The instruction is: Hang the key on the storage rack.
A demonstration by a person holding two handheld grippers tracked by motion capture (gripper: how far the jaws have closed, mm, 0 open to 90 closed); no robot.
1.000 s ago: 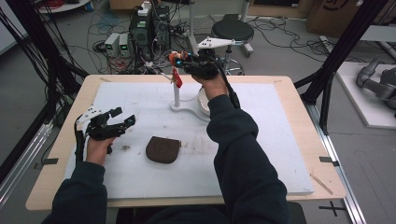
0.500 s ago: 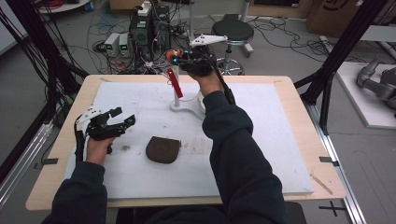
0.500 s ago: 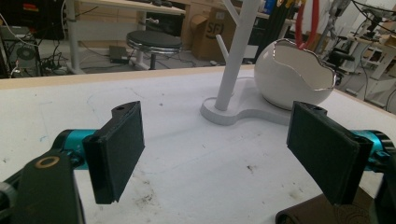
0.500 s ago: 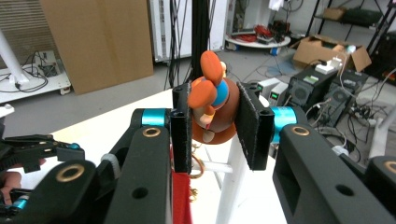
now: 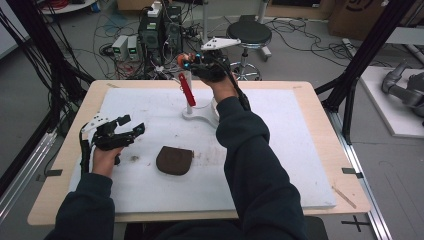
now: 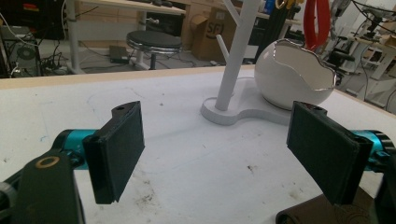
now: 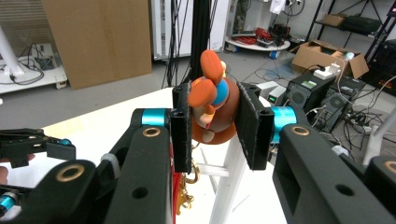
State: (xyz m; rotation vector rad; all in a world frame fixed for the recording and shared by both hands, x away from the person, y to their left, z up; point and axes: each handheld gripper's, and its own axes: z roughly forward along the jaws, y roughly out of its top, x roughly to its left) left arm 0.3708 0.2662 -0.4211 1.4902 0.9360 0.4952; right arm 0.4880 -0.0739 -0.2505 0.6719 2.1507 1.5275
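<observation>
Your right gripper (image 7: 214, 122) clamps the orange figure keychain (image 7: 210, 105) up beside the white stand (image 5: 192, 102), red strap (image 5: 187, 90) dangling; your left gripper (image 6: 219, 154) gapes wide, holding nothing, low over the table (image 5: 300, 150).

One overhead camera, two riding the grippers.
I look down on the bench (image 5: 300, 150) from above; both close gripper cameras share the white stand (image 6: 236, 51) with it.

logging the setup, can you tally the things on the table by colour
white: 2, branch stand and eggshell bowl
brown: 1, leather pouch
orange and red: 1, figure keychain with red strap, clamped in the right gripper at the stand
total: 4
</observation>
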